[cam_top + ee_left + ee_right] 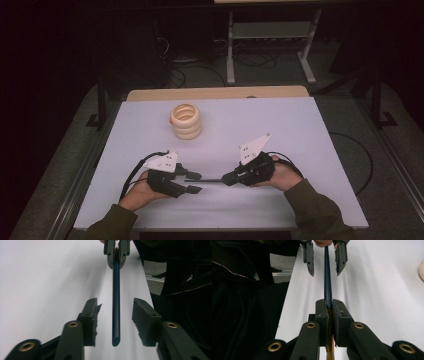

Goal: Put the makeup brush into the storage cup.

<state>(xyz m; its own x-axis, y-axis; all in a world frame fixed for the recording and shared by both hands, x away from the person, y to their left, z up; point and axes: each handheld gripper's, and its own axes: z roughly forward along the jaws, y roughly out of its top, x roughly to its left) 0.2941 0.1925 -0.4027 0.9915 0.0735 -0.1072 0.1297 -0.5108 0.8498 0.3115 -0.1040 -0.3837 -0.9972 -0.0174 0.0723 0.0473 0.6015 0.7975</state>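
Right gripper (329, 315) jaws clamped on dark blue rod (116, 302), level above white worktop (280, 130); left gripper (115, 322) jaws spread either side of rod's free end, not touching.

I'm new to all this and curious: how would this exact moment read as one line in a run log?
right gripper: shut on thin dark blue rod | left gripper: open around rod's free end, not touching | cream ring stack: untouched
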